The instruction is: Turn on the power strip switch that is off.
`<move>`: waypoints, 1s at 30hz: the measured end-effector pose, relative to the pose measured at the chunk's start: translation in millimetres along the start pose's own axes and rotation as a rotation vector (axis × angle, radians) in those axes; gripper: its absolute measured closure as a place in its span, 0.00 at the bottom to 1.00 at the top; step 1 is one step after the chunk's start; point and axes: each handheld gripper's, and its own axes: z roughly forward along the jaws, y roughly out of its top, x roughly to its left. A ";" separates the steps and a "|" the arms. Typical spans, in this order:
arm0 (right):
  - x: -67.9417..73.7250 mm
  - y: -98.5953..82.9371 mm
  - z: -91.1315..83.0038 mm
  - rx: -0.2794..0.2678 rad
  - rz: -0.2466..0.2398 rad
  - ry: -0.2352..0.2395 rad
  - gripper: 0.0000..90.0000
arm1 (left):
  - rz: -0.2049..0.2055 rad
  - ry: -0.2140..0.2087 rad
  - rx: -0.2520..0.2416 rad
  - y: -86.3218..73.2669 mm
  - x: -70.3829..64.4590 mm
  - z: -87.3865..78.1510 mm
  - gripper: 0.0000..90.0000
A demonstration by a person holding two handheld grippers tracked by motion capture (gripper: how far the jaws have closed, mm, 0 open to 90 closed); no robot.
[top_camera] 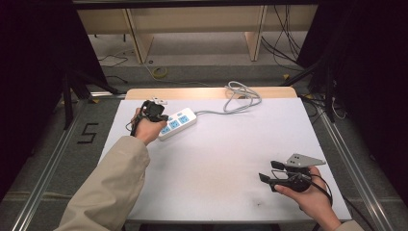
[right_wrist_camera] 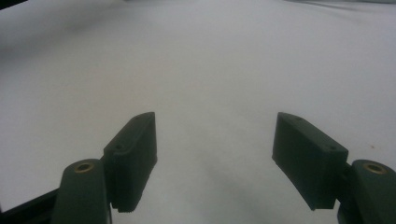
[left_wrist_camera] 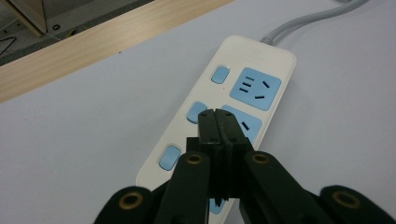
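— What is on the table?

— A white power strip with pale blue sockets and pale blue switches lies on the far left part of the white table. Its grey cable runs from the strip's far end toward the back edge of the table and curls there in loose loops, near a strip of light wood.

— Where is the person's left gripper?

— Right over the near end of the power strip, held in the left hand, whose beige sleeve reaches in from the bottom left. In the left gripper view, its jaws are pressed flat together with nothing between them, and their tips sit above the middle of the strip, between a blue switch and the middle socket. Whether the tips touch the strip, I cannot tell.

— And the right gripper?

— Well apart from the strip, low over the near right part of the table, held in the right hand. A grey three-cornered plate sits on top of it. Its jaws stand wide apart, holding nothing; the right gripper view looks between them at bare white table.
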 end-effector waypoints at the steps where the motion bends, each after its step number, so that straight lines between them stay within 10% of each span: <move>1: 0.0 0.0 -0.2 0.002 0.001 -0.002 0.34 | 0.000 -0.001 0.002 0.2 0.1 0.5 1.00; 30: 0.0 0.0 -0.1 0.002 0.003 -0.001 0.34 | -0.004 0.005 0.029 16.5 2.1 16.7 1.00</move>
